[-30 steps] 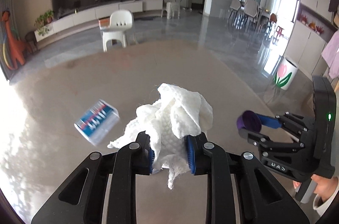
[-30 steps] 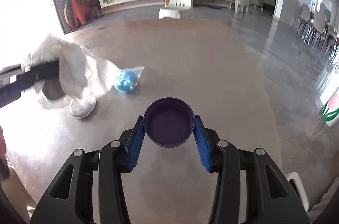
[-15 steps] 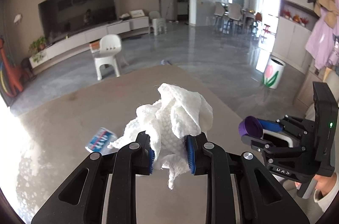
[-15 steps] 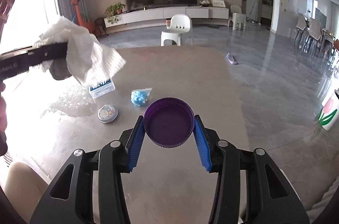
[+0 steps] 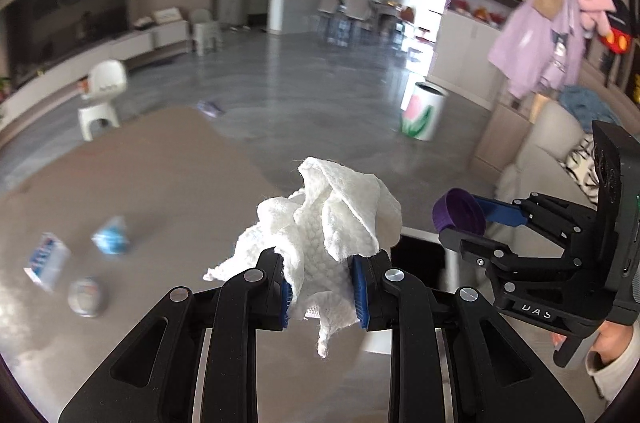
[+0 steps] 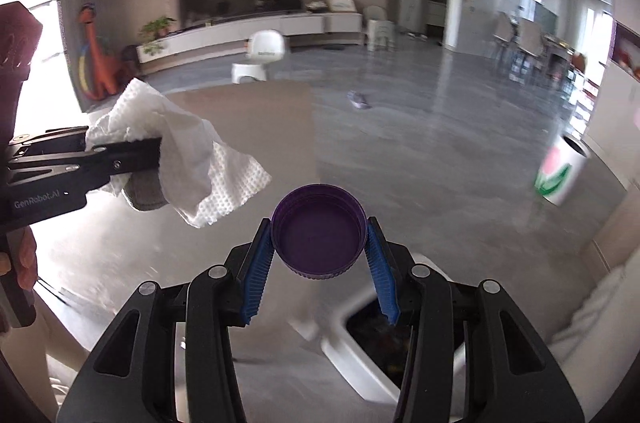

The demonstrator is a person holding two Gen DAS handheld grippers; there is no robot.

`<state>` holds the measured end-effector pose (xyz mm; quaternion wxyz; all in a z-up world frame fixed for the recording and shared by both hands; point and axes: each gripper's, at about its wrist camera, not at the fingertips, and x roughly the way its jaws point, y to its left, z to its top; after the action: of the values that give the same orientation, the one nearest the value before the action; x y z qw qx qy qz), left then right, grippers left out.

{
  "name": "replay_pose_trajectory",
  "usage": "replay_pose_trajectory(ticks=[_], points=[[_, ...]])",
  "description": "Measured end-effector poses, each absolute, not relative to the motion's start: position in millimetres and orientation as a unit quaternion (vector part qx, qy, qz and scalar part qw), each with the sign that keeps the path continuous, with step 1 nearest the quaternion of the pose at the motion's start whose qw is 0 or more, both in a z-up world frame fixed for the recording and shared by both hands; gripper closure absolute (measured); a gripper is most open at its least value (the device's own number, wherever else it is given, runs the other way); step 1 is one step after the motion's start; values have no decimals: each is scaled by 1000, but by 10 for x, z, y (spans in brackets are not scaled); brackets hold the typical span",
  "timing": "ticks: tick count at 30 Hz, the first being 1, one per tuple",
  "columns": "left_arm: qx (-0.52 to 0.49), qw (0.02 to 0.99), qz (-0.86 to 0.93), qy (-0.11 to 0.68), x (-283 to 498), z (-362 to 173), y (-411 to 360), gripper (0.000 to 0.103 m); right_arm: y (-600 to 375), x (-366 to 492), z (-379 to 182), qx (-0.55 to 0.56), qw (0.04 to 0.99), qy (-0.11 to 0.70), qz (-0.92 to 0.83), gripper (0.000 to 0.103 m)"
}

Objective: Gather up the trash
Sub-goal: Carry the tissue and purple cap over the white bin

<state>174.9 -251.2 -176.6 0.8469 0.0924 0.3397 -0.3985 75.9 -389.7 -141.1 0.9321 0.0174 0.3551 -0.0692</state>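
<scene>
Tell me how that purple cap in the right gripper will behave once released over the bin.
The purple cap looks like rigid plastic, keeping its round shape between the pads, so it probably drops cleanly. Small and hollow, it seems light. Being round, it may roll if it misses the white bin.

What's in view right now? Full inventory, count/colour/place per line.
paper towel: 1, white, crumpled, clamped in the left gripper
bottle cap: 1, purple, open side to the camera, clamped in the right gripper
table: 1, beige-grey, under both grippers
packet: 1, clear with blue and red print, on the table, left
blue wad: 1, blue in a clear wrap, on the table beside the packet
round tin: 1, silver, on the table near the packet
bin: 1, white with a dark inside, below the right gripper
tulip bin: 1, white with pink flower, on the floor, far right
stool: 1, white, beyond the table
left gripper: 1, black with blue pads, shut
right gripper: 1, black with blue pads, shut
</scene>
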Motion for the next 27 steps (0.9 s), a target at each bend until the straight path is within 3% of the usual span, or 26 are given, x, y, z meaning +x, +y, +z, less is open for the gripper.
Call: replay_pose_trajectory(ticks=[9, 24, 26, 27], points=[[118, 802, -453, 371, 1401, -2220, -3523, 80, -4557, 394, -1864, 47, 912, 386, -130, 56], [165, 772, -448, 419, 1503, -2843, -4285, 80, -5144, 454, -2522, 74, 895, 421, -132, 56], [181, 772, -440, 422, 1513, -2917, -4387, 77, -5176, 486, -2562, 75, 892, 424, -135, 56], [189, 772, -437, 421, 1516, -2945, -4422, 68, -5188, 500, -2593, 77, 891, 427, -135, 56]])
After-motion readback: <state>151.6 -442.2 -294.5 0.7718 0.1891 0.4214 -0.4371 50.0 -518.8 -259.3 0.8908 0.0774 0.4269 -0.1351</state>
